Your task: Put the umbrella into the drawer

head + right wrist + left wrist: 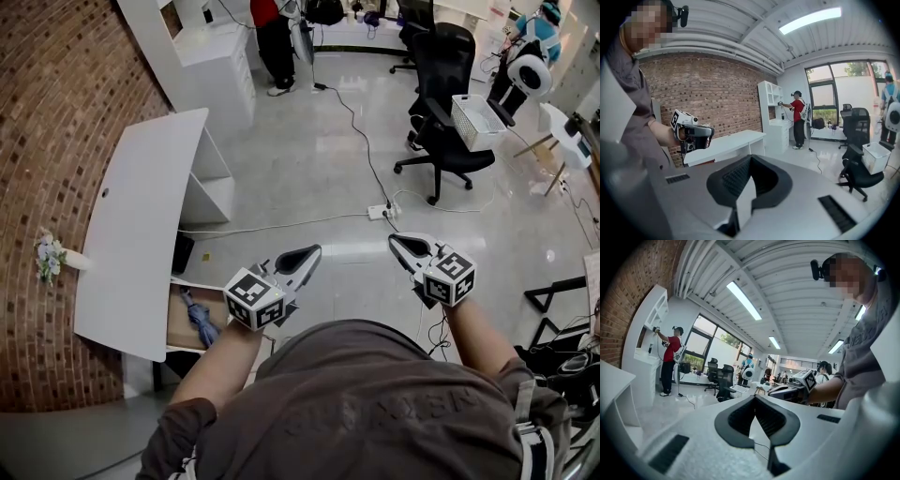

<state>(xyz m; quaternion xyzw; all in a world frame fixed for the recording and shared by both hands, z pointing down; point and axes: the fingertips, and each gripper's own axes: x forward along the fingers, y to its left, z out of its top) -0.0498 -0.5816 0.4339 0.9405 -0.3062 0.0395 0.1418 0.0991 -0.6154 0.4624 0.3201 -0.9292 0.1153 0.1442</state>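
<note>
Glossy grey floor under left gripper (313, 251) and right gripper (397, 241), jaws pressed together, empty; folded blue umbrella (200, 319) in wooden drawer (177, 326) at eight o'clock.
</note>
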